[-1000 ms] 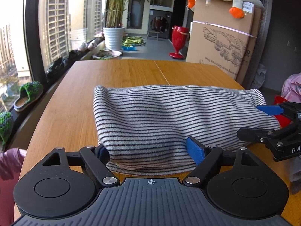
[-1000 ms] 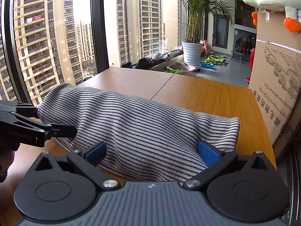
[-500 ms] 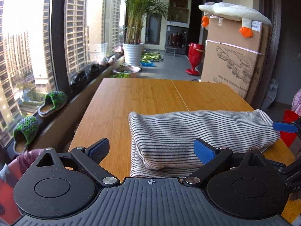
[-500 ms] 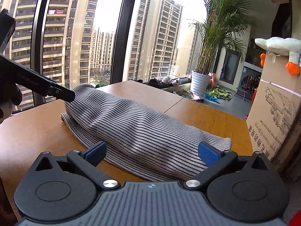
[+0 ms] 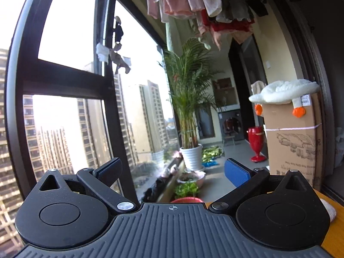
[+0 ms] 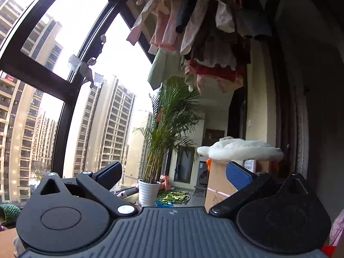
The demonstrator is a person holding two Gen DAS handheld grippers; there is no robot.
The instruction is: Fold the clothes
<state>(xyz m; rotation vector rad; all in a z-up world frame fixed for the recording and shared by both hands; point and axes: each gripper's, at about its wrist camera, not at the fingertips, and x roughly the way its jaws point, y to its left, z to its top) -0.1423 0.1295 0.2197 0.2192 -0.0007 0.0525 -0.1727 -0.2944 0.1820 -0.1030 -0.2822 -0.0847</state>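
My left gripper (image 5: 172, 172) is open and empty, raised and pointing out over the balcony. My right gripper (image 6: 173, 173) is open and empty too, tilted up toward the window and ceiling. The striped folded garment is almost out of both views: only a small pale corner of it (image 5: 329, 209) shows on the wooden table (image 5: 335, 232) at the lower right of the left wrist view. Neither gripper touches any cloth.
Clothes hang on a rack overhead (image 5: 204, 2) (image 6: 204, 28). A potted palm (image 5: 189, 116) (image 6: 163, 142) stands by the window. A cardboard box with a plush duck on top (image 5: 294, 142) (image 6: 236, 150) stands at the right. A red stool (image 5: 257, 144) is behind.
Both grippers have lifted and tilted upward away from the striped folded garment, which has dropped out of view below them. Both stay open and empty.
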